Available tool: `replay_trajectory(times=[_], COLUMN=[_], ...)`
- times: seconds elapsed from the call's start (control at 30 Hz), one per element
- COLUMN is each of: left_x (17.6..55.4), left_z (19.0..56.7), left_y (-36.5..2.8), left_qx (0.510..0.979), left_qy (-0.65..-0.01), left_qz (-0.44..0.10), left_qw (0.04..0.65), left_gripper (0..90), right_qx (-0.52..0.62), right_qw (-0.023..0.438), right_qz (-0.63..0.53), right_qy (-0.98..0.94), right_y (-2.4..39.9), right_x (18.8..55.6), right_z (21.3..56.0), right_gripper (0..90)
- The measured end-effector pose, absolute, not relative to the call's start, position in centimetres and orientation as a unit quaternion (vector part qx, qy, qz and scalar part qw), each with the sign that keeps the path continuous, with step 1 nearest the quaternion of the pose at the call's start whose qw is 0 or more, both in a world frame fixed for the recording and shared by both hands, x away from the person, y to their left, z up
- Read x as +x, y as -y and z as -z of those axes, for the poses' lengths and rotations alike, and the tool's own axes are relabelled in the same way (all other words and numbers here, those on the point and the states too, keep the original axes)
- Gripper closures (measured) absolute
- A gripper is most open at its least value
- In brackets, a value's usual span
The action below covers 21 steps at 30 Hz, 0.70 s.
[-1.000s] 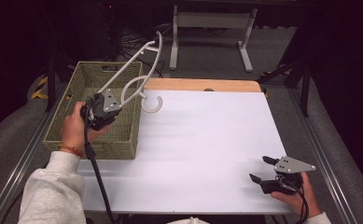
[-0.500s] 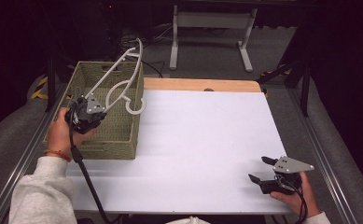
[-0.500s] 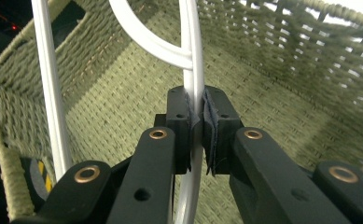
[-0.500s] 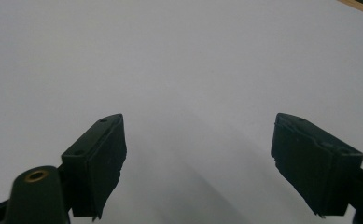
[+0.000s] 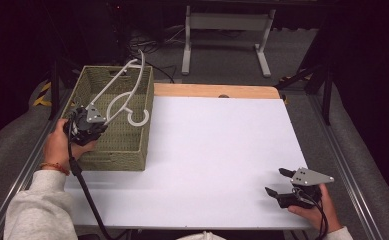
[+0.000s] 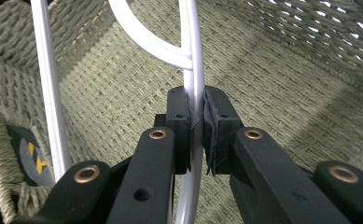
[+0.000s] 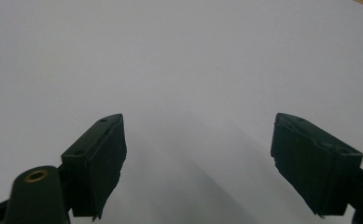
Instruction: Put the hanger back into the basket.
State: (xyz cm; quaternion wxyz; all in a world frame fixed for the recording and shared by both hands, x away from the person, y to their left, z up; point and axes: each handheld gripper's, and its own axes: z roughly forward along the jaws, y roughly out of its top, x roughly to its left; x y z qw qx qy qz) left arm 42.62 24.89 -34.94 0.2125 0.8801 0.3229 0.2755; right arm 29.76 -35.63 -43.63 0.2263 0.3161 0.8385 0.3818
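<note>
My left gripper (image 6: 195, 126) is clamped on the white hanger (image 5: 124, 85) over the basket (image 5: 113, 155) at 10 o'clock – its hook could snag the weave – right gripper (image 7: 198, 163) sits open.

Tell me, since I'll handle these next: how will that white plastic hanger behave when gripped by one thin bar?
The white plastic hanger probably stays stiff: it keeps its shape jutting over the green woven basket. Likely light, since the left gripper carries it alone. Its smooth round bar may swivel between the fingers.
</note>
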Motion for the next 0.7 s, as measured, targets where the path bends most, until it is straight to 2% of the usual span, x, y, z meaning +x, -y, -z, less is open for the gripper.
replay_trajectory(times=[0.3, 0.7], left_x=[42.6, 42.6], left_z=[35.1, 35.7], left_y=[-25.2, -26.2], left_qx=[0.888, 0.878], left_qy=[-0.318, -0.334], left_qz=[-0.258, -0.240], left_qw=[0.212, 0.243], left_gripper=[82.0, 79.7], right_qx=[0.316, 0.311], right_qw=[0.226, 0.225], right_qz=[-0.382, -0.379], right_qy=[-0.839, -0.842], right_y=[35.7, 35.6], right_x=[29.7, 29.8], right_z=[43.6, 43.7], right_gripper=[19.2, 19.2])
